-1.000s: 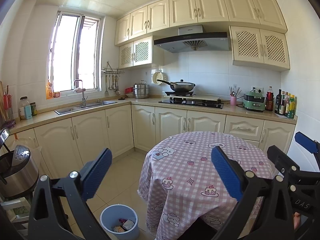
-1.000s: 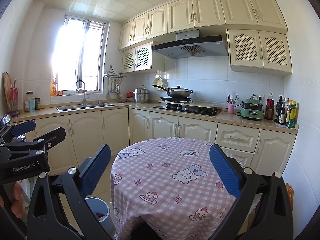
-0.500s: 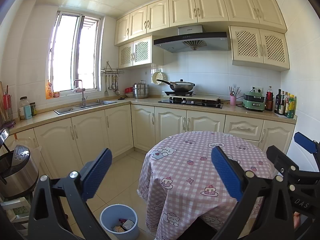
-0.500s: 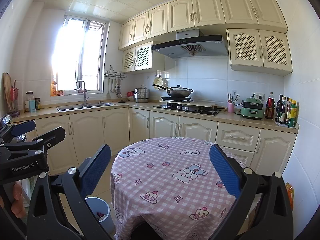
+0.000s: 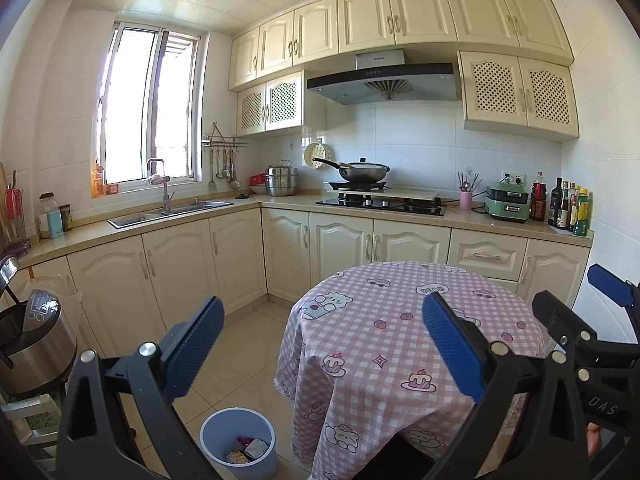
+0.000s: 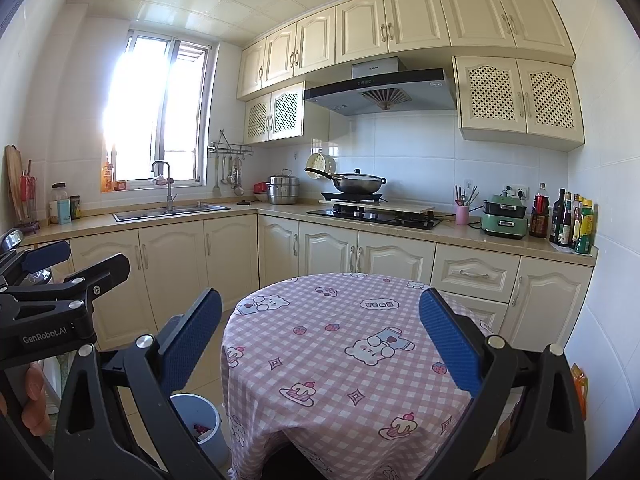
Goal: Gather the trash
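Observation:
A light blue trash bin (image 5: 239, 443) stands on the tiled floor left of the round table, with crumpled wrappers (image 5: 248, 449) inside; in the right wrist view the bin (image 6: 199, 424) shows partly behind my left finger. The round table (image 5: 404, 344) wears a pink checked cloth with cartoon prints, and I see no loose trash on its top (image 6: 340, 344). My left gripper (image 5: 324, 344) is open and empty, held above the floor and table edge. My right gripper (image 6: 320, 340) is open and empty over the table. Each gripper shows at the other view's edge.
Cream cabinets and a counter (image 5: 280, 204) run along the left and back walls, with a sink (image 5: 168, 212), a stove with a wok (image 5: 362, 172), a green appliance (image 5: 507, 202) and bottles (image 5: 568, 208). A rice cooker (image 5: 32, 344) sits at the left. A hand (image 6: 34, 396) holds the left gripper.
Both views have shifted only slightly; the grippers stay open and empty, and the bin and table are where they were.

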`<state>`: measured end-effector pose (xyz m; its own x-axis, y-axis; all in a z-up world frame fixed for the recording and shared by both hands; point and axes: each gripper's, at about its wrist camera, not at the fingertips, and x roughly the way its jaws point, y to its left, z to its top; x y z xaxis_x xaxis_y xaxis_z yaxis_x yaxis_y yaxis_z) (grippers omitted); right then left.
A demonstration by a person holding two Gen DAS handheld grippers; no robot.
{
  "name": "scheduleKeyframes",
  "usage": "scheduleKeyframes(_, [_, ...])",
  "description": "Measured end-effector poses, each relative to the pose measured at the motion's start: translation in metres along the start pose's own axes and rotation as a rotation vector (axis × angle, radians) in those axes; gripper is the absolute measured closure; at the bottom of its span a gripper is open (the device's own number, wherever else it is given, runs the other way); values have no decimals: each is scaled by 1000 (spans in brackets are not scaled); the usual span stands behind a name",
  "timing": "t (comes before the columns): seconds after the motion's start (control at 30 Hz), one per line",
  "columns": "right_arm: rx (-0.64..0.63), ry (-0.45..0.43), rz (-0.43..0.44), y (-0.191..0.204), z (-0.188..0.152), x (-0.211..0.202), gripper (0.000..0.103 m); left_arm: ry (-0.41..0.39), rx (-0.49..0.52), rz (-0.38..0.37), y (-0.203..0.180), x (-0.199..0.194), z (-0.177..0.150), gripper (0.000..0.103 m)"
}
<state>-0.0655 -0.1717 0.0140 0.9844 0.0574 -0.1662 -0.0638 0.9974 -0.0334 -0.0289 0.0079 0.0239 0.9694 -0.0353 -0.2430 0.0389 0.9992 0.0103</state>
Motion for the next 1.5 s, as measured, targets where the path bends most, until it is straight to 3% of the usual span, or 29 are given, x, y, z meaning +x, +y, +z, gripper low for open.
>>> scheduleKeyframes(1.5, [-7,6,13,5,4,3,8,13,-5,13,4,2,-2,6])
